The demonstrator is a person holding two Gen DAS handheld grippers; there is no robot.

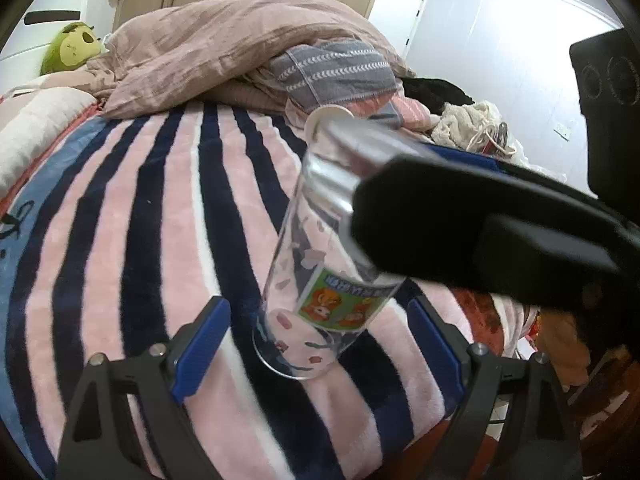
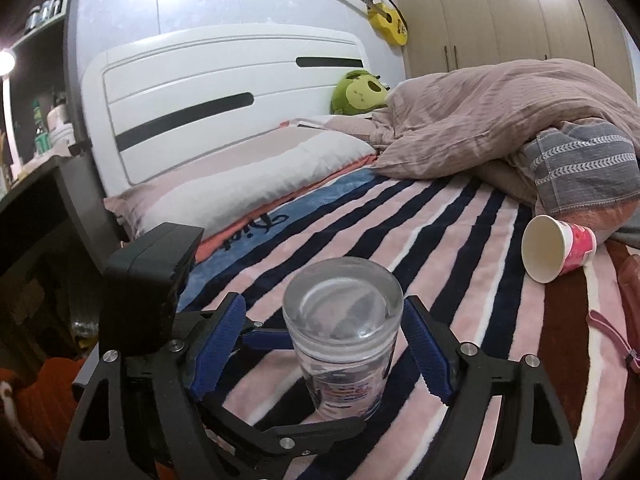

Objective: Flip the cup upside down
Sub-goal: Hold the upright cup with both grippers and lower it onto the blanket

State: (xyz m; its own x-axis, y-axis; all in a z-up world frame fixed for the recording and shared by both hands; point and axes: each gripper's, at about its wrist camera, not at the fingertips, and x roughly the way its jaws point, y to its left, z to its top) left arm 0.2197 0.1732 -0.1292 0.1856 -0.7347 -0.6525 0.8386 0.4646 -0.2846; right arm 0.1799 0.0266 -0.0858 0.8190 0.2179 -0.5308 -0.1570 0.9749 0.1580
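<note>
Judging by the thick base facing up, the glass cup (image 2: 340, 344) looks already turned over. It appears to stand mouth-down on the striped blanket (image 2: 460, 240), near the bed's near edge.

My right gripper (image 2: 324, 308) is spread, a blue finger on each side of the glass and neither pressing it. The right-hand finger (image 2: 428, 352) sits just beside the wall. My left gripper (image 1: 316, 312) is spread too, facing the glass from the other side with nothing held.

What worries me is the footing. The blanket is plush and soft, and a tall glass on a thin rim could rock or tip there. I can't tell whether the rim sits flat; from the left wrist the glass seems to lean, though that may be lens distortion.

Drawing my right gripper back crookedly could let that close finger clip the wall and topple the glass. If it fell, it could roll toward the bed's near edge, or far right toward the paper cup (image 2: 556, 248) lying on its side. With both grippers crowding one glass, they could also knock each other.
</note>
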